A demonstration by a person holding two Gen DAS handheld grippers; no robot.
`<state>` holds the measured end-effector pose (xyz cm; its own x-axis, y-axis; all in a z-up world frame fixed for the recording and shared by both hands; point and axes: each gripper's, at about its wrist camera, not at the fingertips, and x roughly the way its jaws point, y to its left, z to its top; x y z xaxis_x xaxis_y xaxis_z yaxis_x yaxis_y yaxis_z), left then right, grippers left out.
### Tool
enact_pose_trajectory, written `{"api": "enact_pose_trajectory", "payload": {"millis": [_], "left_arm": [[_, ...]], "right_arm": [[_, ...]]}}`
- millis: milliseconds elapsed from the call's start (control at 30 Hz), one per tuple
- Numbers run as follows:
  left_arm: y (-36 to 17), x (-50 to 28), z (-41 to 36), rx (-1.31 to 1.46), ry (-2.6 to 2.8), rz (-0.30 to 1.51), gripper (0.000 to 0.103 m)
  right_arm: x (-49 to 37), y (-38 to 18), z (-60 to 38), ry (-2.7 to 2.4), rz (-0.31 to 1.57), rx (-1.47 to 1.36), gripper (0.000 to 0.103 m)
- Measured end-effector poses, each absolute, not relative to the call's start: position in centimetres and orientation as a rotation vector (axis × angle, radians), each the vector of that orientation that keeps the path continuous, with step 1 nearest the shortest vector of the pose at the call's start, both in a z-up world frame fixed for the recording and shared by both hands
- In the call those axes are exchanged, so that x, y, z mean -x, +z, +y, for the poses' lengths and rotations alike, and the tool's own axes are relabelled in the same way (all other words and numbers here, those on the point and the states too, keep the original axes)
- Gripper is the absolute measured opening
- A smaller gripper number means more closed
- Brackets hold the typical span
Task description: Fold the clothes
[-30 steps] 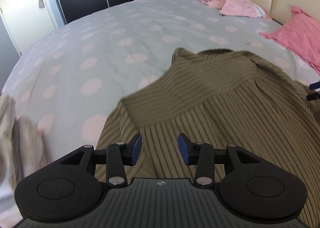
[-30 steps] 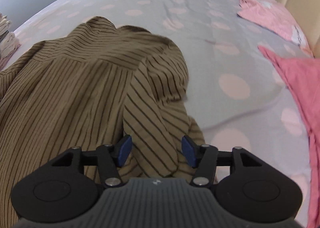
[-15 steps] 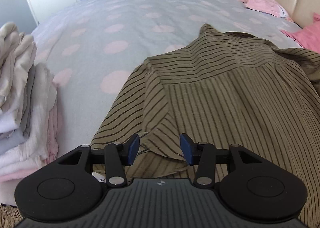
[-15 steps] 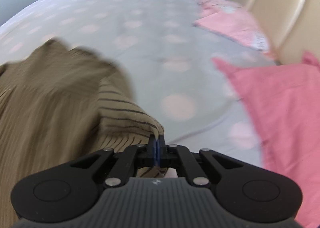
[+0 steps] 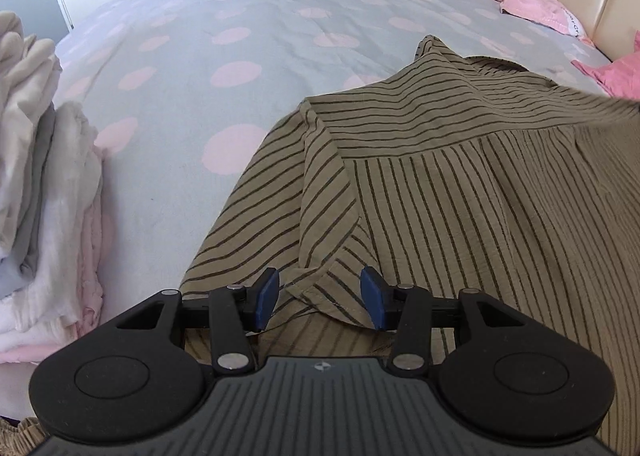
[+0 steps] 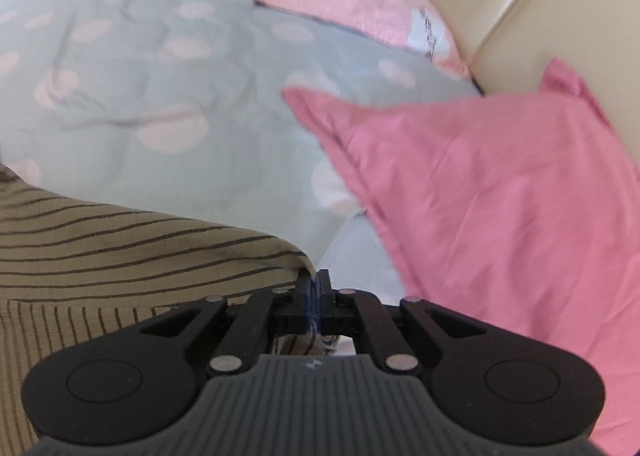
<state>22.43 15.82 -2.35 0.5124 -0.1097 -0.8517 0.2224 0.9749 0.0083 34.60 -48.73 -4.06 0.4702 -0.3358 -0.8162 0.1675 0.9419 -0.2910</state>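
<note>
An olive shirt with dark stripes (image 5: 440, 196) lies spread on the bed, collar toward the far side. My left gripper (image 5: 318, 298) is open just above its near left part. A raised fold and hem of the shirt sits between the blue pads (image 5: 266, 294) without being pressed. In the right wrist view my right gripper (image 6: 314, 292) has its pads together on an edge of the shirt (image 6: 120, 248). That edge is stretched taut out to the left, and the jaws are starting to ease open with the cloth still pinched.
The grey bedspread with pink dots (image 5: 240, 36) stretches away ahead. A stack of folded pale clothes (image 5: 40, 176) sits at the left edge. Pink pillows (image 6: 500, 184) lie to the right against the cream headboard (image 6: 520, 8). Wardrobe doors stand beyond the bed.
My right gripper closed on the shirt's edge and swept it right toward the pink pillow, pulling the cloth flat. My left gripper sank toward the shirt's left side and stayed open.
</note>
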Motion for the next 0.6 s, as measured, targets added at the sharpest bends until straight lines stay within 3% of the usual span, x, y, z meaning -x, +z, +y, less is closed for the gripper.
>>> {"api": "enact_pose_trajectory", "payload": {"millis": [67, 133, 433, 600], "left_arm": [[-2.1, -22.2, 15.6, -0.12, -0.218, 0.999, 0.048], [-1.8, -21.8, 15.3, -0.124, -0.238, 0.982, 0.05], [-3.1, -20.9, 12.5, -0.316, -0.227, 0.937, 0.053], [-4.3, -21.9, 14.1, -0.26, -0.211, 0.971, 0.056]], "right_arm": [[-34.1, -4.6, -48.7, -0.314, 1.037, 0.17, 0.014], [-33.1, -4.6, -48.5, -0.326, 1.023, 0.178, 0.029], [-24.8, -1.2, -44.4, -0.165, 0.98, 0.042, 0.031], [-18.9, 1.0, -40.4, -0.024, 0.96, -0.051, 0.04]]}}
